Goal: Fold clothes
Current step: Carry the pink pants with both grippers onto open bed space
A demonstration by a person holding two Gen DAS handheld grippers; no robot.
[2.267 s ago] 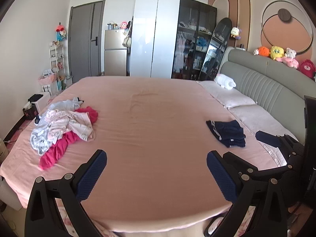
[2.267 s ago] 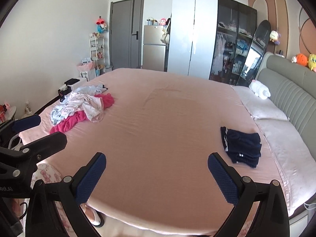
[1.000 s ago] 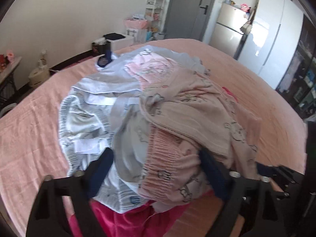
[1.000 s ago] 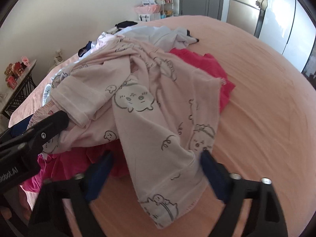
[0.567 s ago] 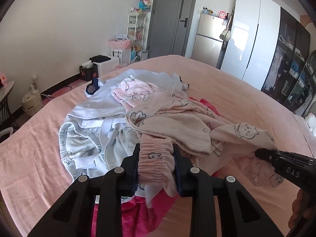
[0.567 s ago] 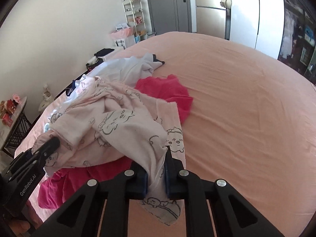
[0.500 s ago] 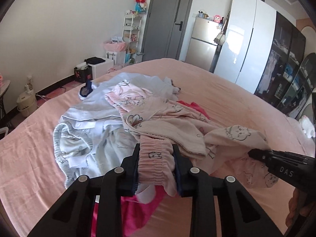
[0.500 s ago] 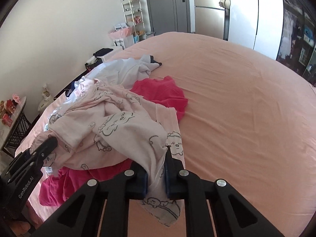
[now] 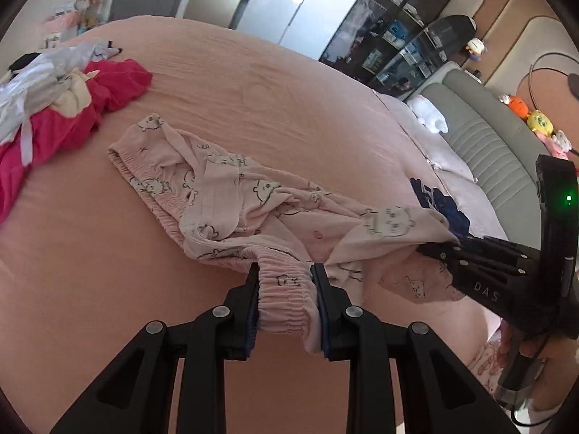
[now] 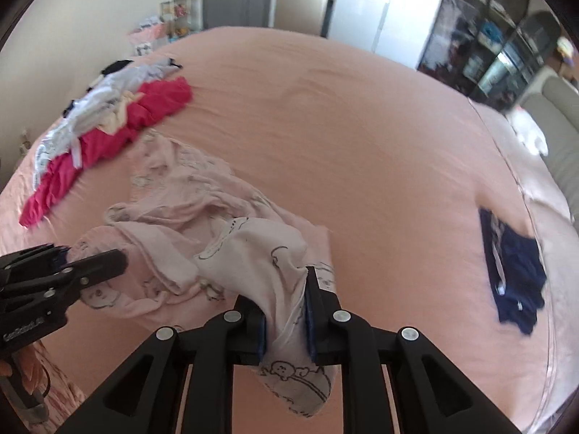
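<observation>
— While both tools hang over the near edge of the bed (image 9: 90, 271), what has each one got?
— At six o'clock from the left-hand camera, the left gripper (image 9: 286, 302) is clenched on the gathered waistband of the pink printed pyjama trousers (image 9: 231, 199); its jaws had just been closing, and the elastic bunches between the blue pads. The right gripper (image 10: 286, 320) is clamped on a pale fold of the same trousers, cloth hanging out below its fingers.
— And the trousers themselves?
— Stretched across the pink sheet between the two tools, rumpled, with one end trailing toward ten o'clock. In the left view the right gripper shows at four o'clock, pinching the cloth's other end, a hand (image 9: 521, 343) under it.
— Anything farther out?
— At nine to ten o'clock lies the heap of unfolded clothes (image 9: 54, 108), magenta and pale grey, apart from the trousers. At three o'clock sits a folded navy garment (image 10: 514, 271) near the pillows (image 9: 427, 137). Beyond, at twelve to two o'clock, stand the wardrobe (image 9: 282, 3) and the grey headboard (image 9: 488, 137) with soft toys (image 9: 535, 119)
</observation>
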